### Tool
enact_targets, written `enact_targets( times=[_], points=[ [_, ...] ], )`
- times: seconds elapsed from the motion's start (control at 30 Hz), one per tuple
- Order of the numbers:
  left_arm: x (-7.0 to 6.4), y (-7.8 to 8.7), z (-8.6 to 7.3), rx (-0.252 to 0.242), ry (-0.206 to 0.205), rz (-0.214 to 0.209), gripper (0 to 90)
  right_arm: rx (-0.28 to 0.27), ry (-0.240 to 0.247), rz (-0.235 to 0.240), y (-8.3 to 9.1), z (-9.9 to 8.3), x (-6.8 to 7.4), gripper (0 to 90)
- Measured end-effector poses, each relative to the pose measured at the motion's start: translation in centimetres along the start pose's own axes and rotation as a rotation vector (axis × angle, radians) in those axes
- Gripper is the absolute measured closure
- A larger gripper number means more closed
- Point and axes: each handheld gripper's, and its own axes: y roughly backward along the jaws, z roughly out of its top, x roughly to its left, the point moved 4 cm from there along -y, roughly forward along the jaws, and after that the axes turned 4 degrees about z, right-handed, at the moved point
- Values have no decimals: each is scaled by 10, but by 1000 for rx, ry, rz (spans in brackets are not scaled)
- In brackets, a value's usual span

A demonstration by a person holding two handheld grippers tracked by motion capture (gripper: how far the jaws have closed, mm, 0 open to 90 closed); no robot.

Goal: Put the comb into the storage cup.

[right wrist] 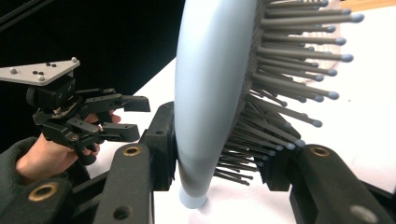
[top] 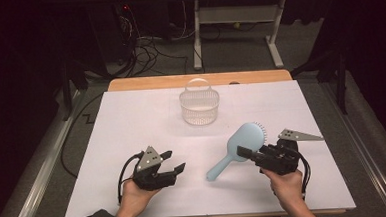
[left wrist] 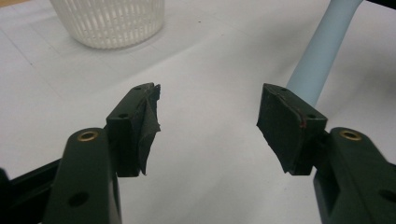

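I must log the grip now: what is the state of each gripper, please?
Left gripper: open, holding nothing.
Right gripper: closed on the blue hairbrush, at its head.

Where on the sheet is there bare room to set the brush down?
Bare sheet lies left of the basket, and between basket and left gripper. The right strip beyond the right gripper is free too. It is crowded at front right, where that gripper clamps the hairbrush.
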Motion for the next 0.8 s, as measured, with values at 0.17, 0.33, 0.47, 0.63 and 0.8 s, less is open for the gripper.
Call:
enact_targets(
  times=[0.17,0.33,0.47,0.63,0.8],
  points=[
    [5,4,-5,-3,13,27,385,-6,10,-16,7,3,-4,566],
    [12,8,-10,-4,30,47,384,1,21,-32,10,4,-7,566],
    [18,10,-13,-4,37,60,384,12,28,-49,12,2,-7,565],
    [26,10,-13,4,42,72,385,7,23,-77,17,1,-9,565],
    [30,9,-15,11,45,79,384,-10,20,-104,28,1,-11,565]
  ],
)
